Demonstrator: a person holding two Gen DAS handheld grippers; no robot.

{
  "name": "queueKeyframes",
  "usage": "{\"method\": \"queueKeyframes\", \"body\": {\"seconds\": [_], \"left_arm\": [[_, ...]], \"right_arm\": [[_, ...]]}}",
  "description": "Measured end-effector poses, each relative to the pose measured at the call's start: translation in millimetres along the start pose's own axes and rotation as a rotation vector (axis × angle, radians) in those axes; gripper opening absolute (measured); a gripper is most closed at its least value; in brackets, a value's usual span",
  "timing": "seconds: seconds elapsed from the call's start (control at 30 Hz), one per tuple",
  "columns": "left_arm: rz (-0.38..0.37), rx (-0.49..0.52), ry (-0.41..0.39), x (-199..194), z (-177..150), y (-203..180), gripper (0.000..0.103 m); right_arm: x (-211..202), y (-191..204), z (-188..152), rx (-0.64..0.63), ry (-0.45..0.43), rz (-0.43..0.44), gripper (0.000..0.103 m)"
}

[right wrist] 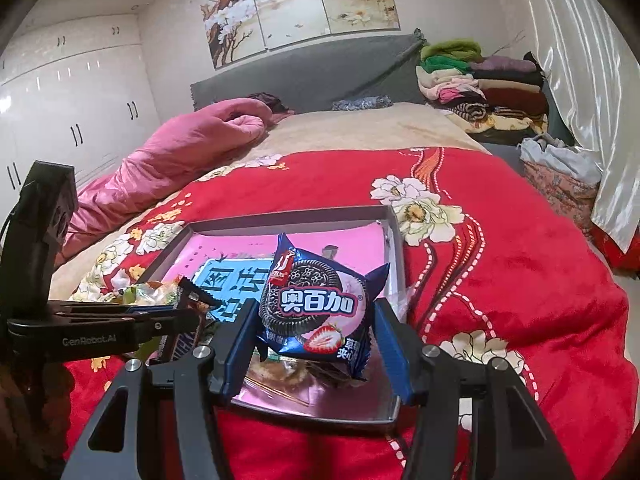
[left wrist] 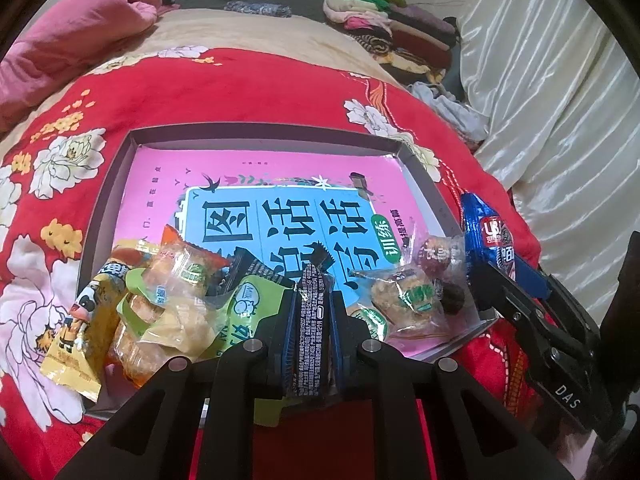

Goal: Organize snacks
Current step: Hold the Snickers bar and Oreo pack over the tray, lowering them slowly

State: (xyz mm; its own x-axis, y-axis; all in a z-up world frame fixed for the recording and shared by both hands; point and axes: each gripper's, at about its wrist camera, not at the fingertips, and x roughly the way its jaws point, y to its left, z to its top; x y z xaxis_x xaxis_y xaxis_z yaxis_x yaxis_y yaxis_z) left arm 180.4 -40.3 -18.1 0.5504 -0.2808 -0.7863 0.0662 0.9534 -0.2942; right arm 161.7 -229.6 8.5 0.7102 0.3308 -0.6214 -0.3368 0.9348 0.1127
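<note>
Left gripper (left wrist: 310, 312) is clamped on a black snack bar (left wrist: 310, 332), right gripper (right wrist: 316, 344) pinches the cookie pack (right wrist: 316, 304) just above the tray (right wrist: 280, 216), so I'd lower both before letting go.

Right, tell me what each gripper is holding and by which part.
Left gripper pinches a dark snack packet across its middle. Right gripper grips the blue cookie packet by its side edges.

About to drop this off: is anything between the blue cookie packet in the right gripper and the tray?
Nothing solid. The cookie packet hangs over the tray's near corner, where clear-wrapped snacks already lie under it. The middle of the tray looks bare.
</note>
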Motion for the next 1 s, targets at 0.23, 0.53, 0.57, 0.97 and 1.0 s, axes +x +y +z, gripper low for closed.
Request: {"method": "queueKeyframes", "body": {"seconds": [0.23,0.53,0.57,0.97,1.0], "left_arm": [[-0.001,0.006,0.003,1,0,-2,0.016],[-0.005,0.006,0.006,2,-1,-4,0.016],[-0.005,0.007,0.007,2,-1,-4,0.016],[-0.007,0.006,0.013,1,-1,-3,0.016],[-0.007,0.007,0.012,0,-1,-3,0.016]], "right_arm": [[3,0,-4,-0.005,0.028,0.007,0.057],[5,14,-8,-0.054,0.052,0.052,0.057],[6,16,-8,-0.059,0.055,0.056,0.057],[14,36,-15,-0.138,0.089,0.097,0.057],[14,37,-15,-0.139,0.090,0.100,0.057]]}}
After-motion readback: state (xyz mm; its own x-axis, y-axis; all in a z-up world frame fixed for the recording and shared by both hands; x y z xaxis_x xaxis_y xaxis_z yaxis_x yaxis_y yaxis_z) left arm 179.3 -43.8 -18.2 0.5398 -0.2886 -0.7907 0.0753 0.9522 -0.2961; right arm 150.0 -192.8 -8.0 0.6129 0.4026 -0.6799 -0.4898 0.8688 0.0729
